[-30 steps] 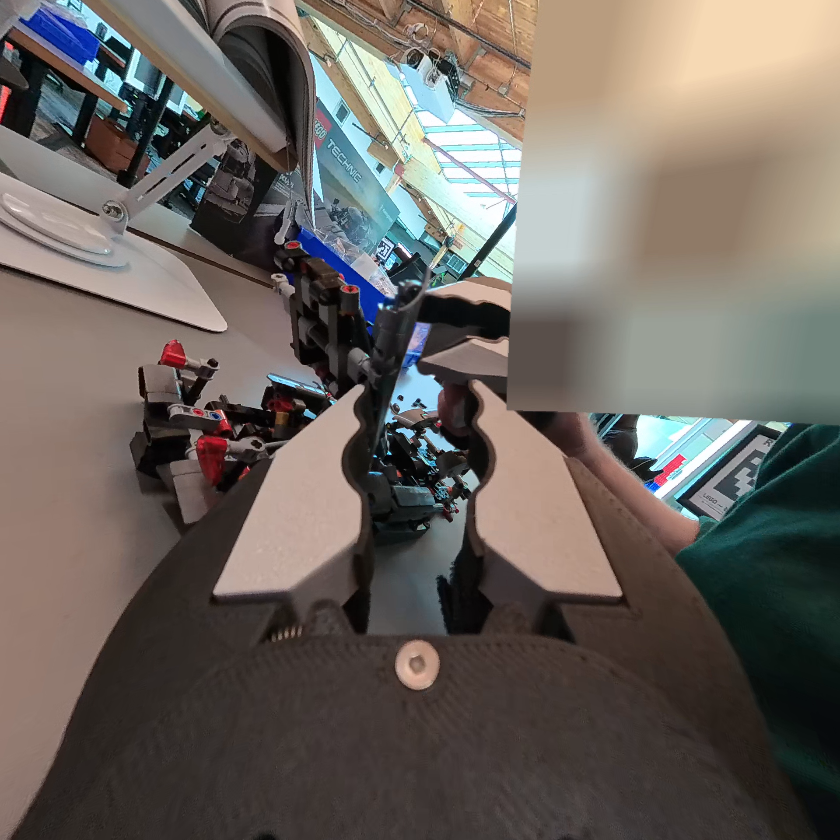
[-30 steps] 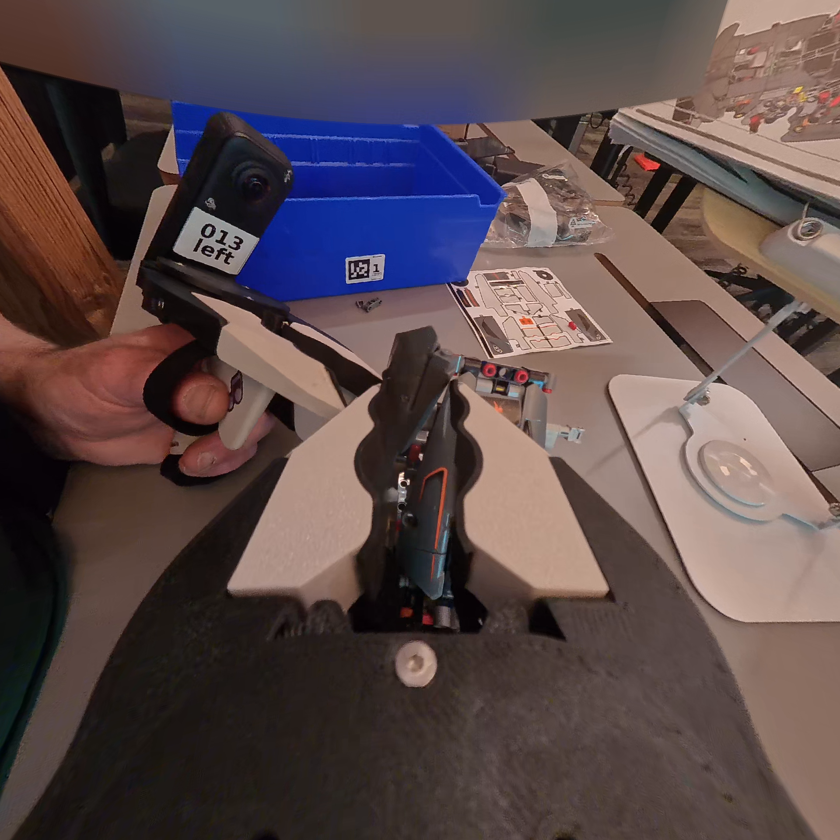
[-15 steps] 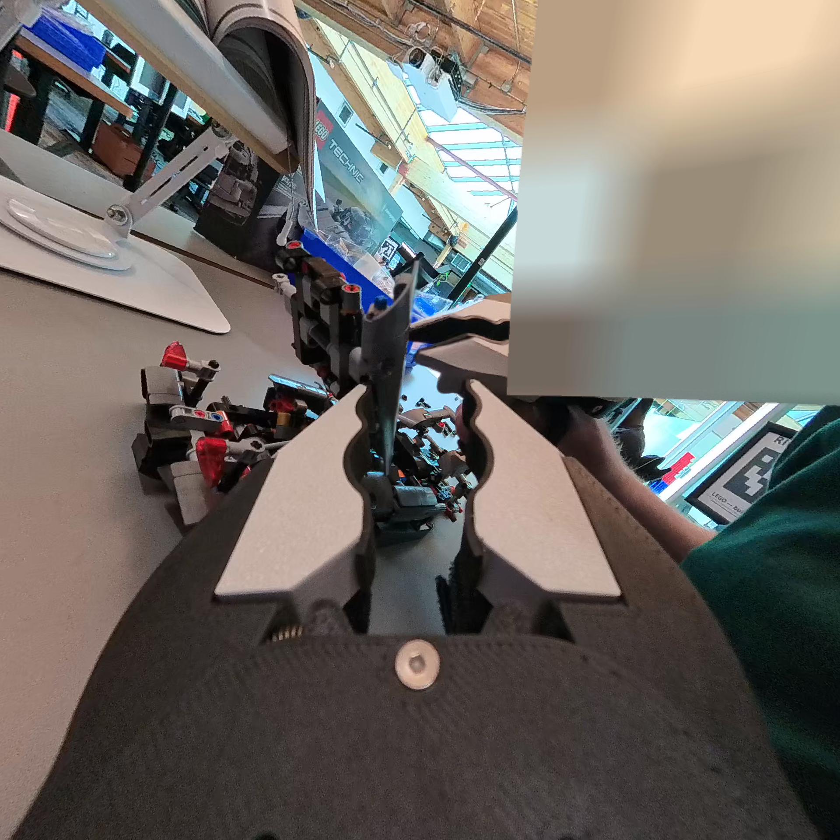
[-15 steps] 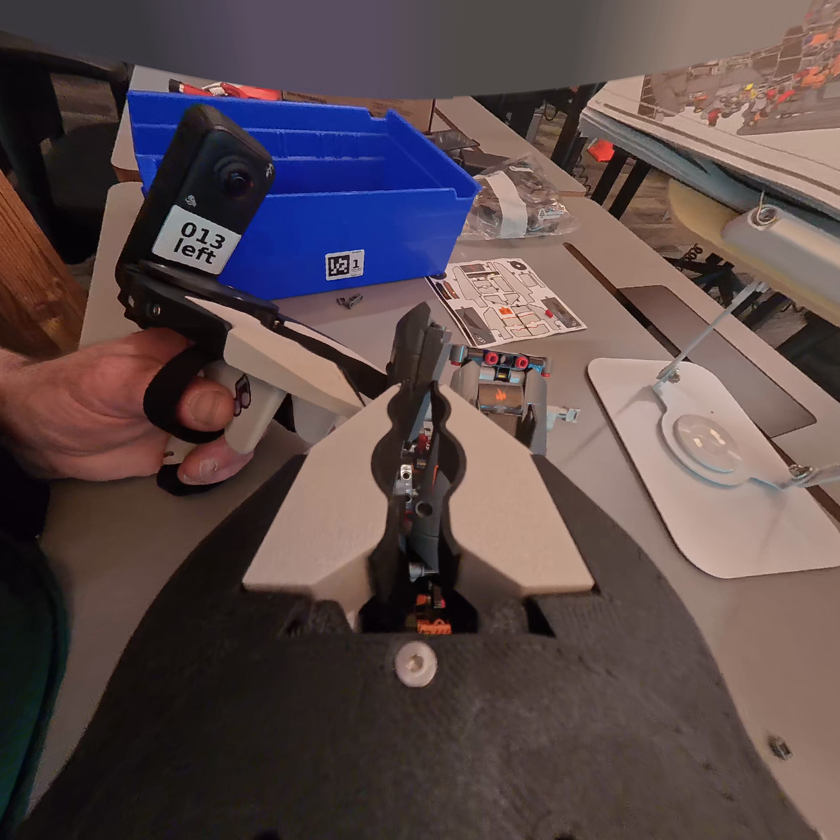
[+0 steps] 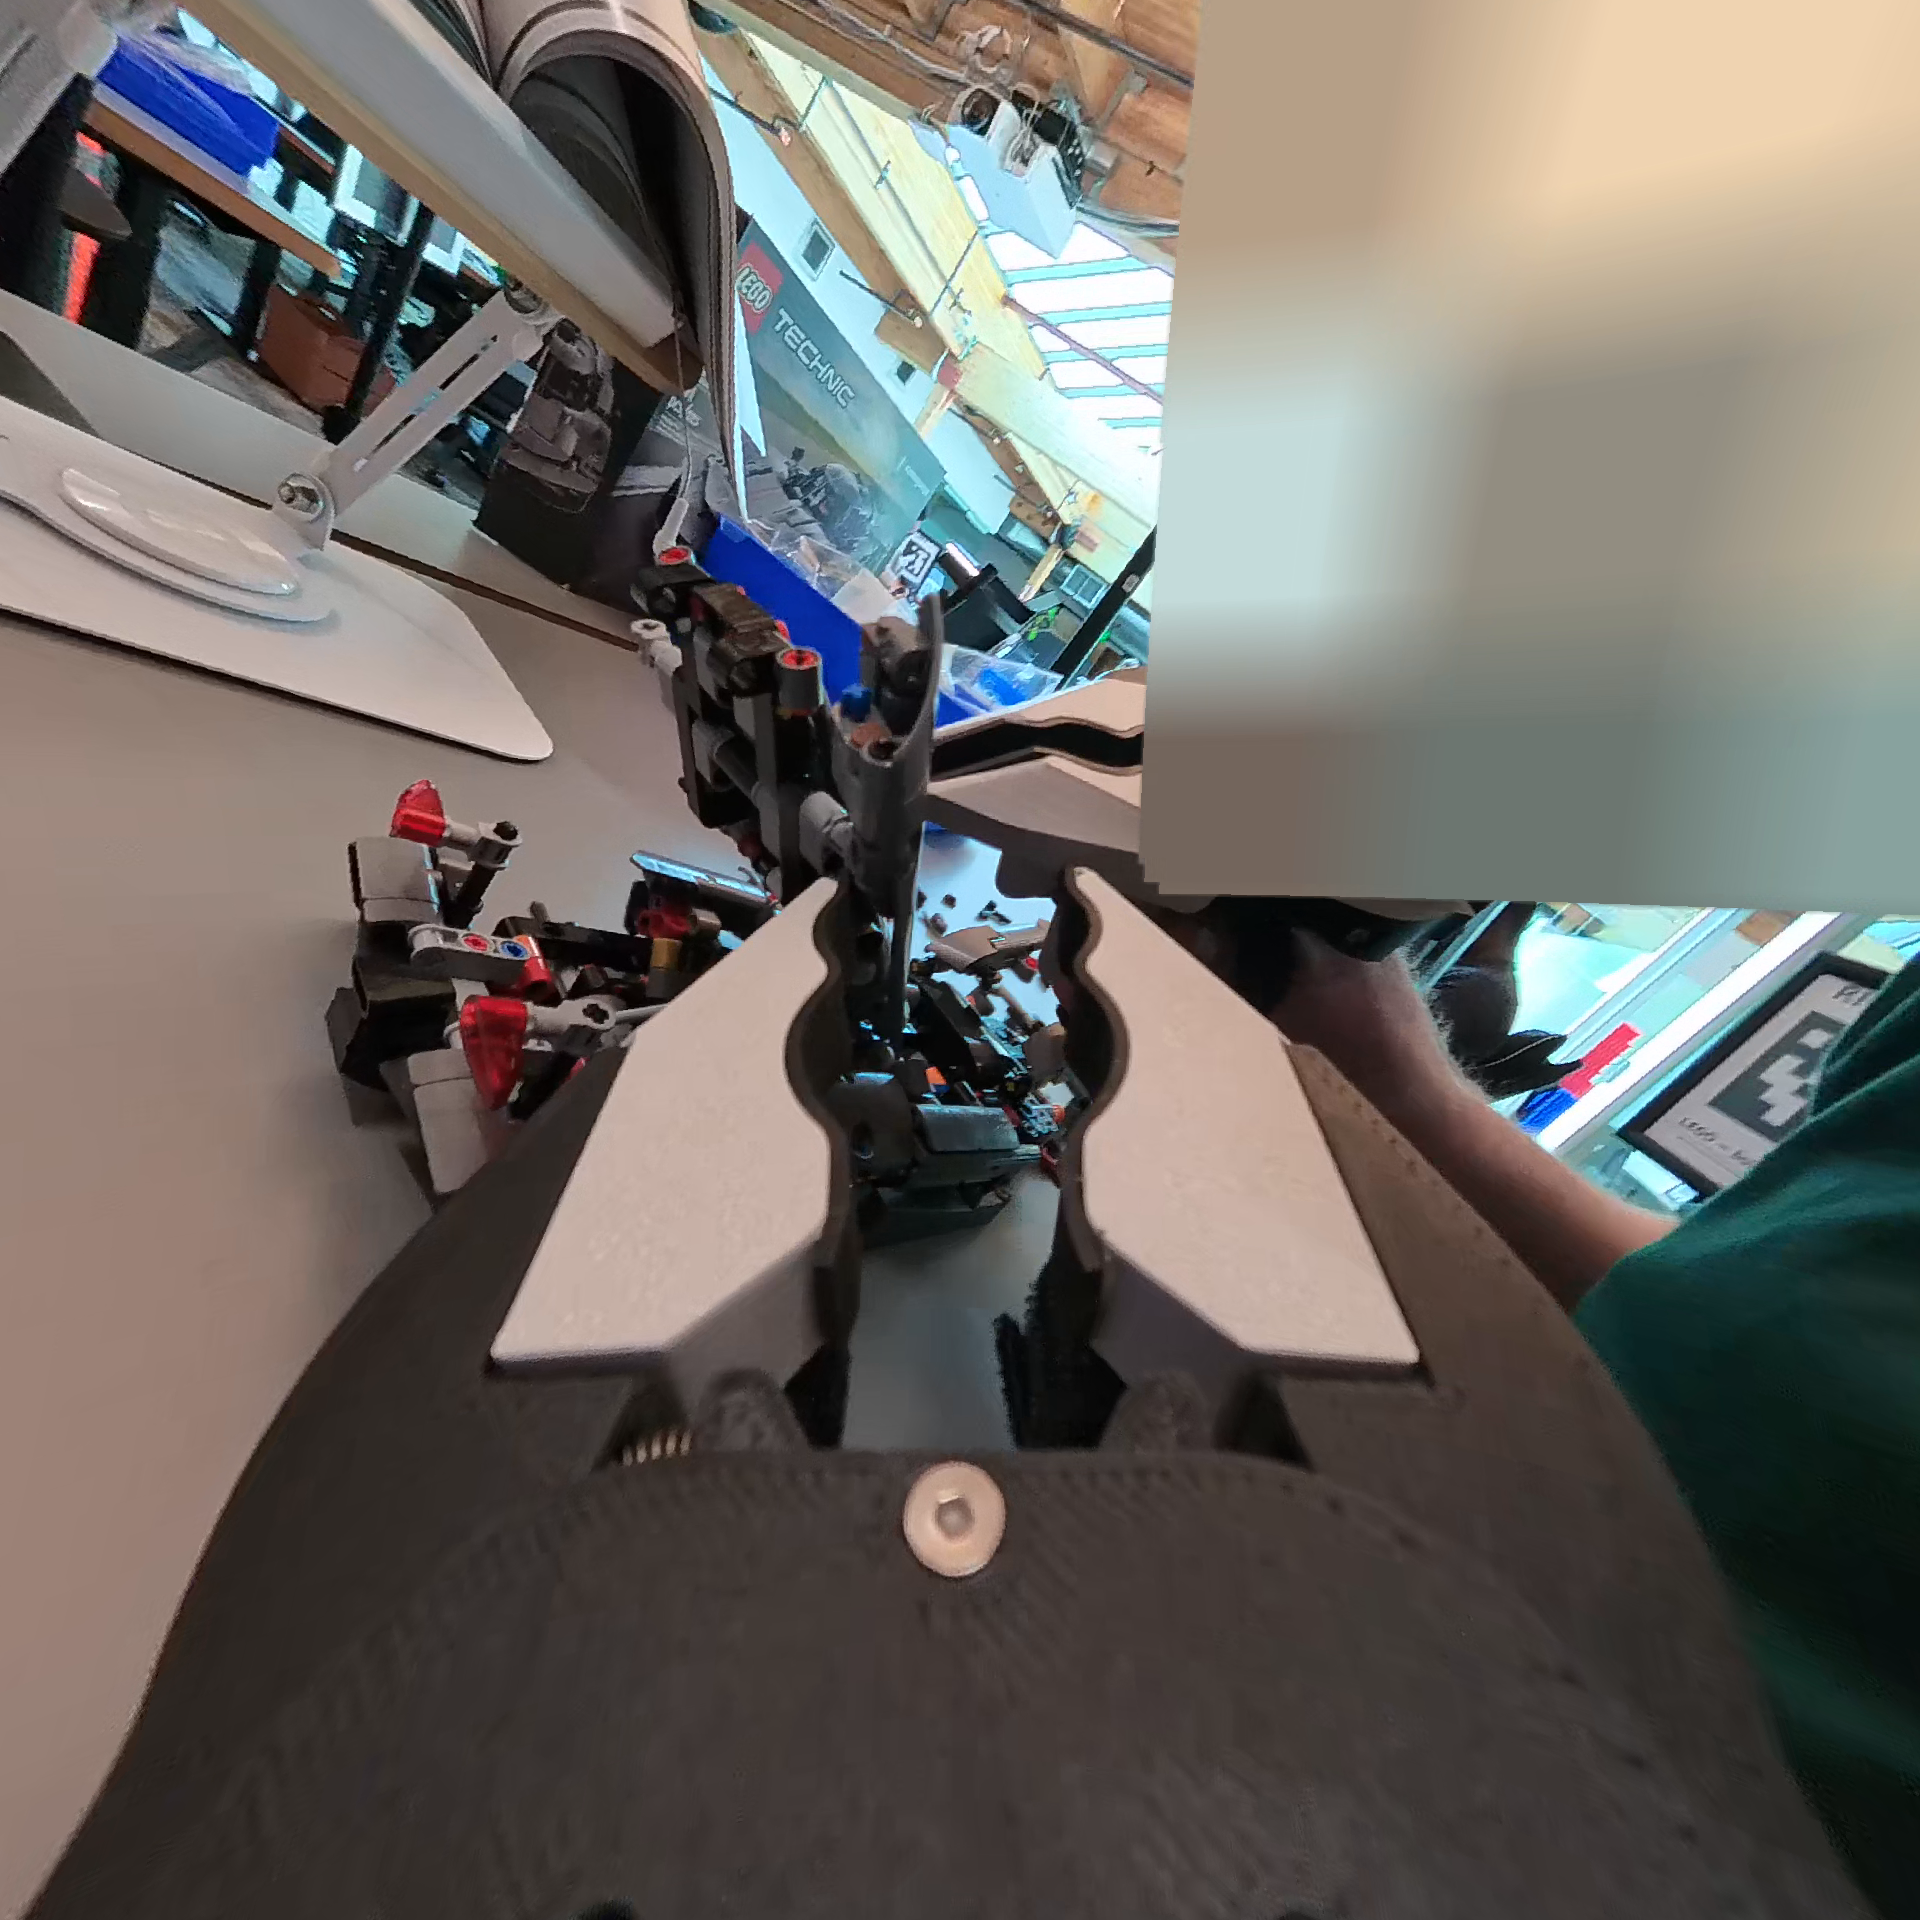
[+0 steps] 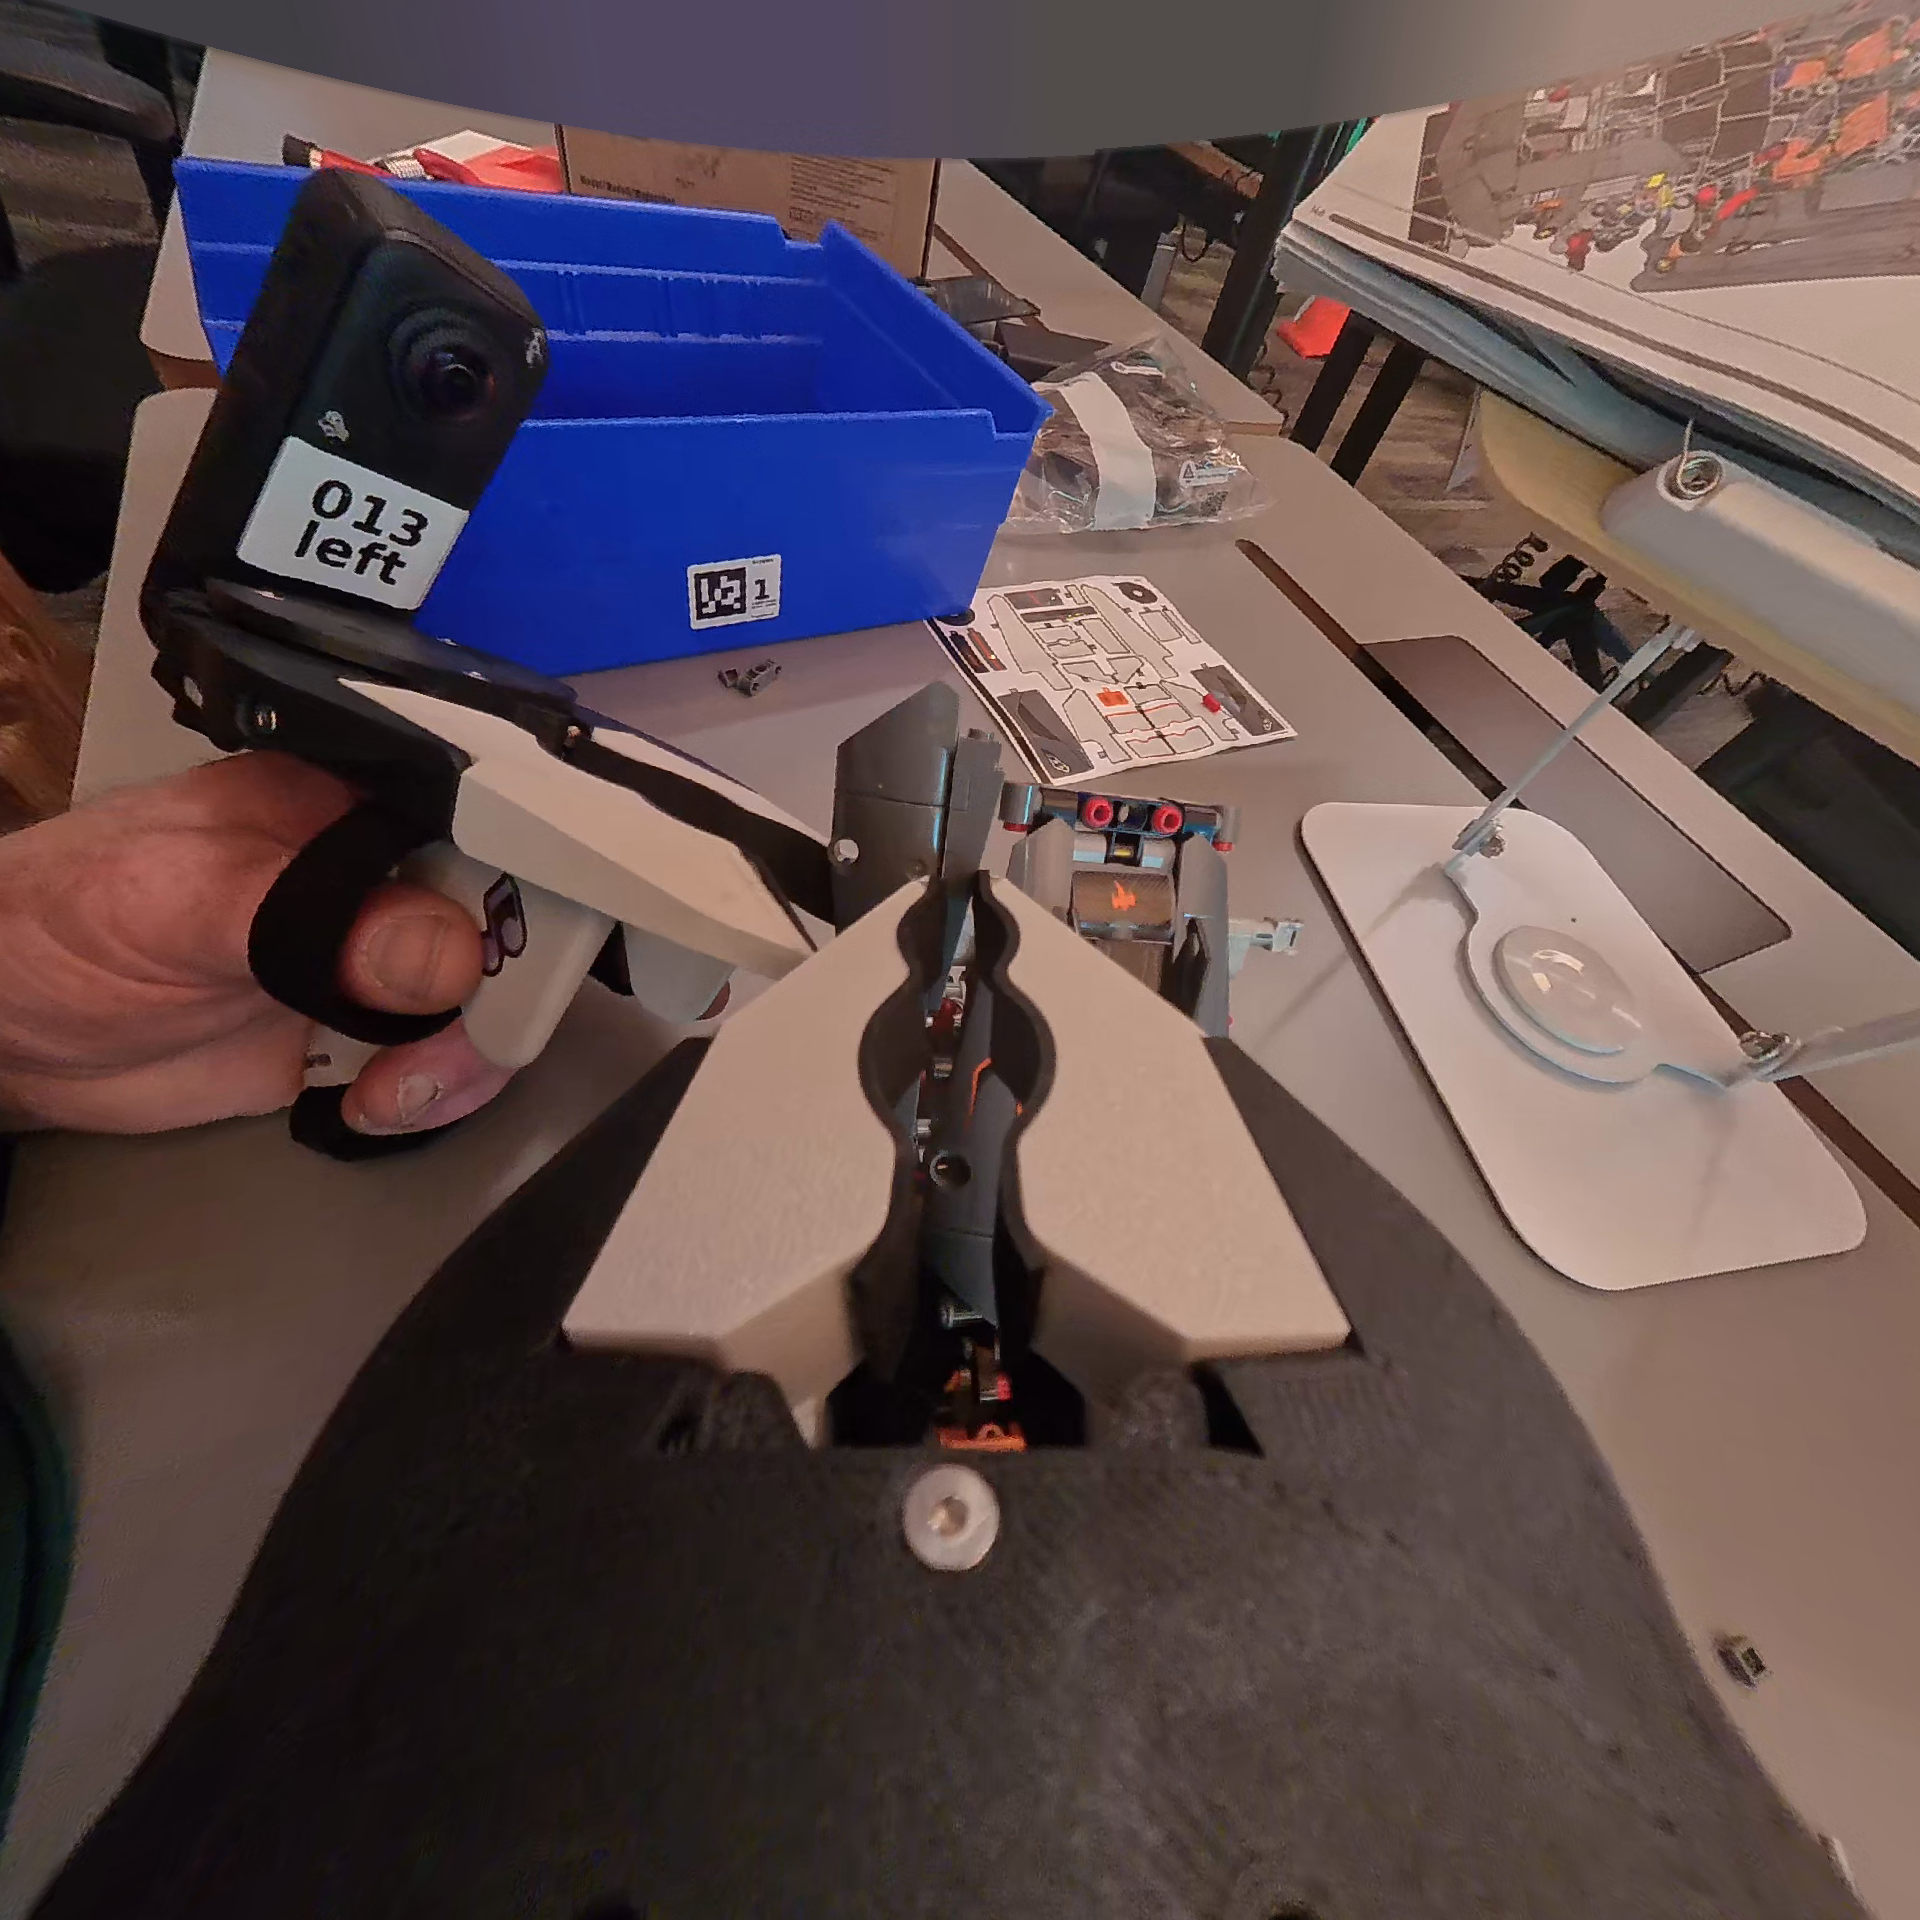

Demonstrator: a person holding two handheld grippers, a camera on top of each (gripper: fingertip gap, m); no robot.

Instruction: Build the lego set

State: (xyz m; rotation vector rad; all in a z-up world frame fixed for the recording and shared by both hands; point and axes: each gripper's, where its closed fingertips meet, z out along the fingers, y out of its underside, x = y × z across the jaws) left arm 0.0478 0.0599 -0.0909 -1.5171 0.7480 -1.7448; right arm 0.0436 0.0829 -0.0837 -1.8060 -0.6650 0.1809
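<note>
My right gripper (image 6: 956, 894) is shut on a dark grey lego assembly (image 6: 971, 1122) with an orange stripe and holds it upright above the table. Its tall grey panel (image 6: 899, 790) sticks out past the fingertips. In the left wrist view the same assembly (image 5: 883, 810) stands between my left gripper's (image 5: 951, 883) fingers, close to the left one. The left jaws are apart and grip nothing. A hand holds the left gripper, whose fingers (image 6: 623, 862) reach the panel from the left. The right gripper's fingers (image 5: 1039, 800) show behind the assembly.
A partly built grey model (image 6: 1132, 894) stands just behind the assembly. Loose sub-assemblies (image 5: 447, 987) with red parts lie on the table. A blue bin (image 6: 727, 468), a sticker sheet (image 6: 1112, 675), a bag of parts (image 6: 1132, 447), a white stand base (image 6: 1579, 1143) and an open instruction book (image 6: 1662, 208) lie around. The grippers are tip to tip, or close to it.
My right gripper has lifted and turned the assembly, so its panel stands taller and more edge-on between the left fingers. The left gripper has stayed open and nearly still.
</note>
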